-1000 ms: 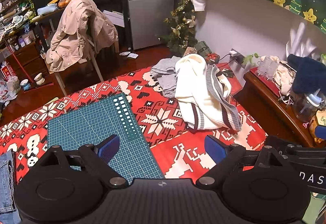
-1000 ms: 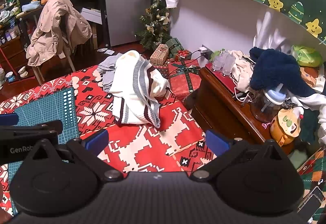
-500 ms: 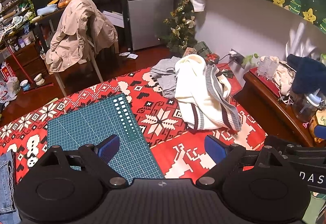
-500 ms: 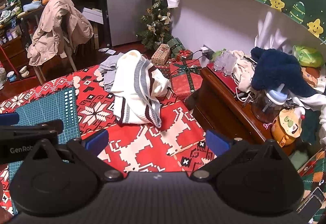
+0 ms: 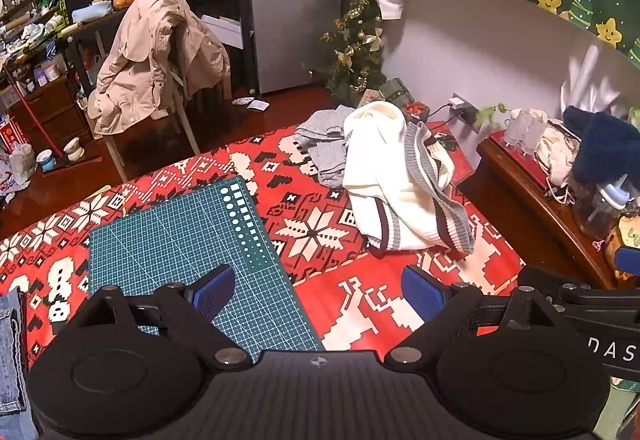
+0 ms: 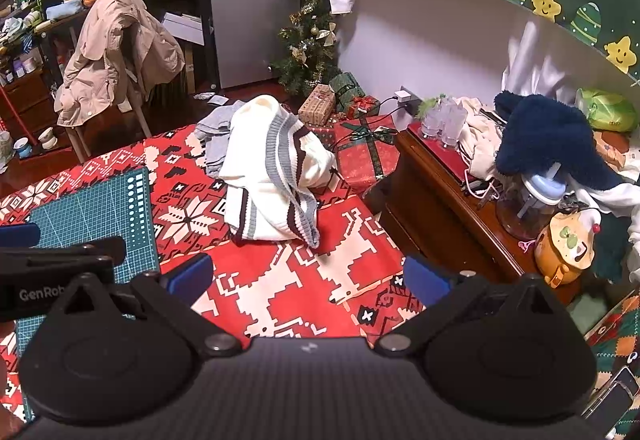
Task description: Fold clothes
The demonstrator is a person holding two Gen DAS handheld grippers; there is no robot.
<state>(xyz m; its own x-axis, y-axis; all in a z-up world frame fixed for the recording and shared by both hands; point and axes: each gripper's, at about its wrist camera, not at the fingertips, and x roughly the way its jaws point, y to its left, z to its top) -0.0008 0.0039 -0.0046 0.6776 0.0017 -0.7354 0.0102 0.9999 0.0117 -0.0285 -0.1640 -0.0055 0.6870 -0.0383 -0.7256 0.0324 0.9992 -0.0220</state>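
Left gripper (image 5: pixel 316 290): lower centre of the left wrist view; blue pads spread wide apart, nothing between them, held above the table.
Right gripper (image 6: pixel 306 276): lower centre of the right wrist view; blue pads likewise wide apart and empty, above the red cloth.
White sweater (image 5: pixel 396 184): right of centre in the left wrist view, a crumpled cream knit heap with grey and dark stripes at its hems; well apart from both grippers, lying on the tablecloth.
Grey garment (image 5: pixel 326 144): just behind and to the left of the white sweater, touching it, bunched up near the far table edge.
Tablecloth (image 6: pixel 288 292): red with white snowflake and blocky patterns, covering the table across the middle of both views.
Cutting mat (image 5: pixel 180 240): green, gridded, lying flat on the tablecloth left of centre; the left gripper's left pad (image 5: pixel 212 290) sits over its near corner.
Denim (image 5: pixel 10 352): a strip of blue jeans at the lower left edge of the left wrist view.
Beige coat (image 5: pixel 152 56): draped over a chair, upper left.
Wrapped gift (image 6: pixel 366 158): red box with a dark ribbon, right of the sweater in the right wrist view.
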